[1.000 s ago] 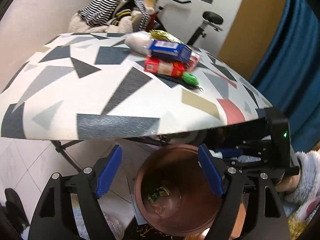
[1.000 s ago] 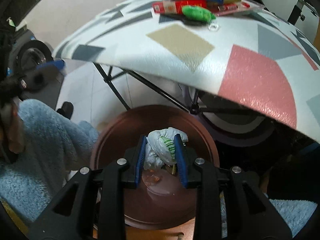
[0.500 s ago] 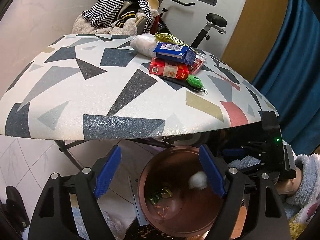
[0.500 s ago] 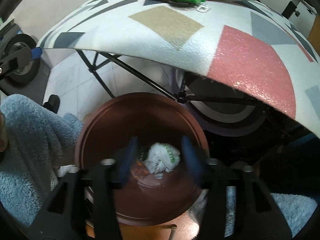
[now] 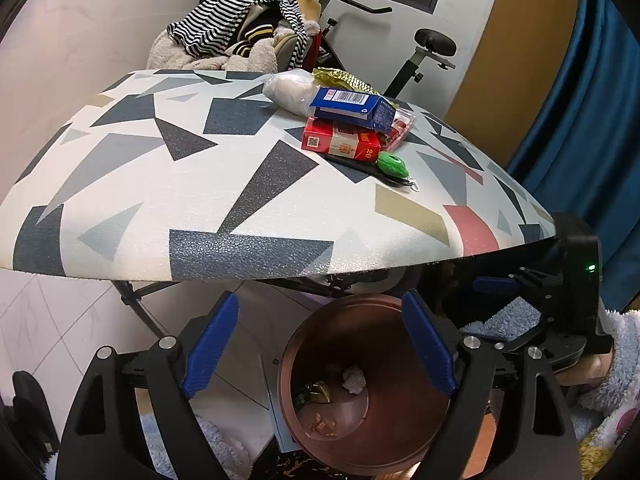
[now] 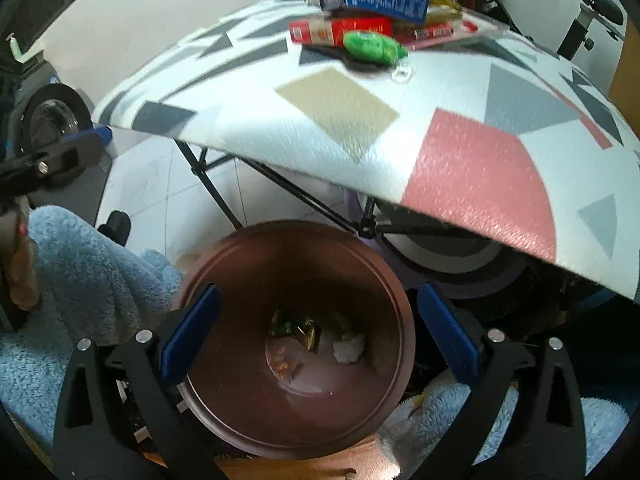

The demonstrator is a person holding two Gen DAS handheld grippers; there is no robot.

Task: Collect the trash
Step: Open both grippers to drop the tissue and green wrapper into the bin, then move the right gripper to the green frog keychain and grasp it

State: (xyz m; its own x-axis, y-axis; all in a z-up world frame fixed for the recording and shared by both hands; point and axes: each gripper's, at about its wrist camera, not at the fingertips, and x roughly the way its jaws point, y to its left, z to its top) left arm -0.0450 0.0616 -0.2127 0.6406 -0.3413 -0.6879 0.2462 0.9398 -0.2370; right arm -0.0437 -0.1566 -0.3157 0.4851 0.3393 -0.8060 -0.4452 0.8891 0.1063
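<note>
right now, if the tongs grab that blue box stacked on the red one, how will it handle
The blue box looks like thin card, so probably light and easy to crush. It sits askew on the red box, so a push would likely slide it off. Its flat sides should suit the tongs.

Both wrist cameras hang near, tilted down toward twelve o'clock, sharing the brown bin (image 5: 362,384) (image 6: 296,344) and patterned table (image 5: 168,184) (image 6: 460,160).
</note>
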